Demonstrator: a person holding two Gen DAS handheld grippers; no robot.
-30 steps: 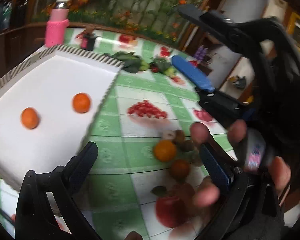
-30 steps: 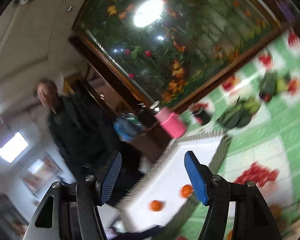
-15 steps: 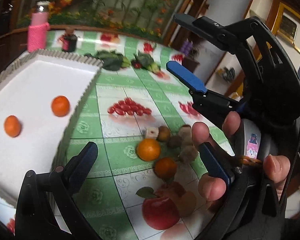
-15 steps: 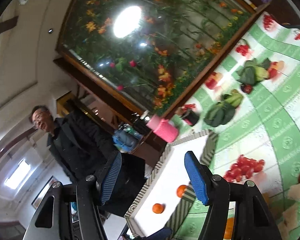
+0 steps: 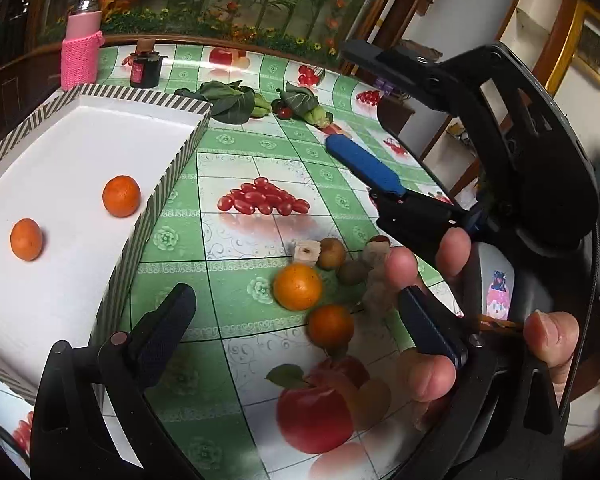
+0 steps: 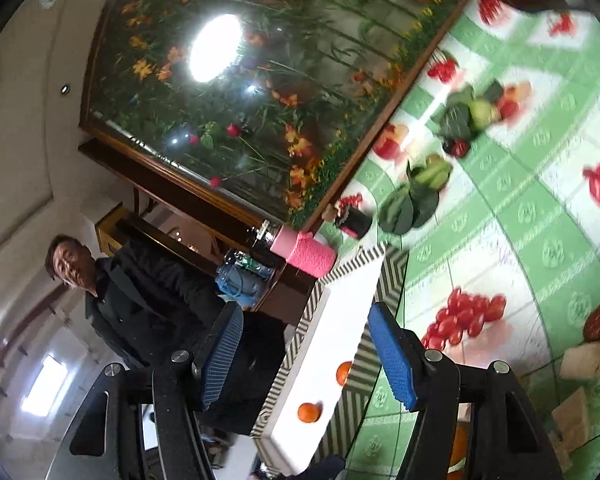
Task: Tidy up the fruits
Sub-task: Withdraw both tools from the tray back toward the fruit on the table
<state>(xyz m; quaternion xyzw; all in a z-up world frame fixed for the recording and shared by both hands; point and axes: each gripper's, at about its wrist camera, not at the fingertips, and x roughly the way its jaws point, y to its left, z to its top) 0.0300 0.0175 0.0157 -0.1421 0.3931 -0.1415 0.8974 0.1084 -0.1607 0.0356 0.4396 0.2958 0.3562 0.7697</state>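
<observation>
2 mandarins, small, glossy orange: held in white striped-rim tray. 2 more on fruit-print tablecloth, beside brown fruits. L gripper: jaws apart, empty. R gripper: jaws apart, empty, tilted.

Bright, even light both views. Strong glare spot on glass-fronted flower picture. Right wrist view motion-blurred toward right edge. Left wrist view sharp; heavy fisheye bending, dark corners.
</observation>
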